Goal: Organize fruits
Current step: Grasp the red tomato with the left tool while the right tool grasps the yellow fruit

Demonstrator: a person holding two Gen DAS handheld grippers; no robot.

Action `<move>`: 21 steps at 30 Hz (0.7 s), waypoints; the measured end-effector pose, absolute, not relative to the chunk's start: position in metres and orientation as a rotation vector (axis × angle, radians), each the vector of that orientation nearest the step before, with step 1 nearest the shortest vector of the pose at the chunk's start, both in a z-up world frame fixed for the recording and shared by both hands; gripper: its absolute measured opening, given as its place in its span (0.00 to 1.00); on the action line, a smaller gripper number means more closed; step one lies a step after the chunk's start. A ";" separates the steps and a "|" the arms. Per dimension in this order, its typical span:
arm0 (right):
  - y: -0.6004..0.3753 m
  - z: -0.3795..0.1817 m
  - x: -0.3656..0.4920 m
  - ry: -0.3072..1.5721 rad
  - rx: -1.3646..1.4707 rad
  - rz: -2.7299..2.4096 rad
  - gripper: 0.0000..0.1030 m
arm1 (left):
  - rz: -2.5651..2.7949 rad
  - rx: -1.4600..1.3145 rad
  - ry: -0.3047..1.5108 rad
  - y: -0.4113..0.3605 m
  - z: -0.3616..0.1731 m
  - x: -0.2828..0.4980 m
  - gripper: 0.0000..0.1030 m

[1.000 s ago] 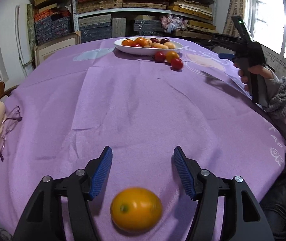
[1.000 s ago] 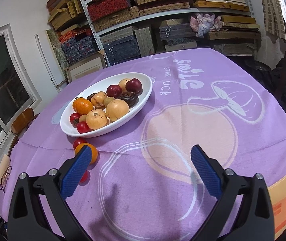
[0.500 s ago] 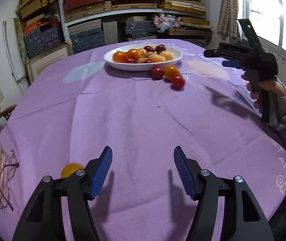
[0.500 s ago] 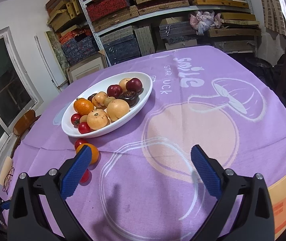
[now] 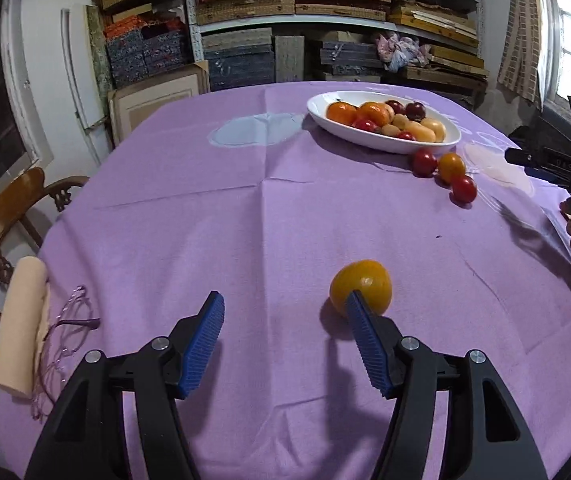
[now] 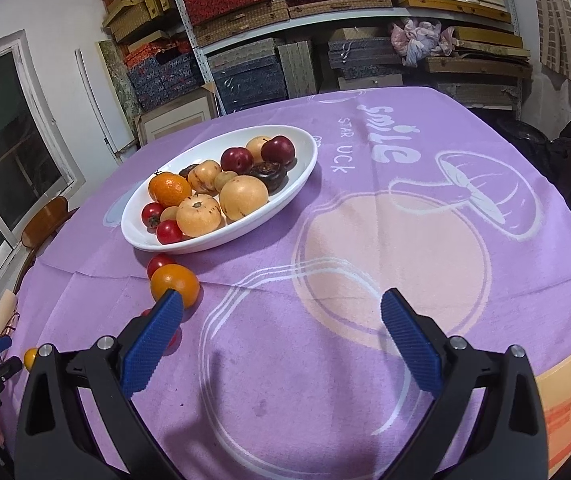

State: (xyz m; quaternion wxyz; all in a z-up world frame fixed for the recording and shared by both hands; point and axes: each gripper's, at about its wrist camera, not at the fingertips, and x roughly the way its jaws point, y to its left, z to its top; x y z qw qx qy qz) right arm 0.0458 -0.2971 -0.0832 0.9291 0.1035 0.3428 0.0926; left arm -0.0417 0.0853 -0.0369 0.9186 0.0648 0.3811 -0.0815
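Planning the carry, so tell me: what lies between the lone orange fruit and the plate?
Left wrist view: only bare purple cloth between fruit and plate.

soft window daylight, fisheye-warped edges

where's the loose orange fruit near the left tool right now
In the left wrist view the orange fruit lies alone on the purple tablecloth, just beyond the left tool's right fingertip, well short of the white bowl.

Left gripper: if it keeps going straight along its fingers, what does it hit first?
Probably bare purple tablecloth. The left gripper is open and empty, and the loose orange fruit sits off its centre line, behind the right-side finger. Depth is unclear, so that finger might clip the fruit.
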 end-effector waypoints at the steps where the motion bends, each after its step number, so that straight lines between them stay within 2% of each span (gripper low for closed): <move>1: -0.299 -0.083 0.046 0.702 0.220 0.186 0.94 | -0.188 0.149 0.788 0.078 -0.039 -0.042 0.62; 11: -0.304 -0.081 0.047 0.696 0.234 0.186 0.94 | -0.346 0.162 0.811 0.016 -0.050 -0.019 0.62; 21: -0.310 -0.083 0.048 0.718 0.234 0.134 0.94 | -0.451 0.302 0.803 -0.073 -0.058 0.007 0.62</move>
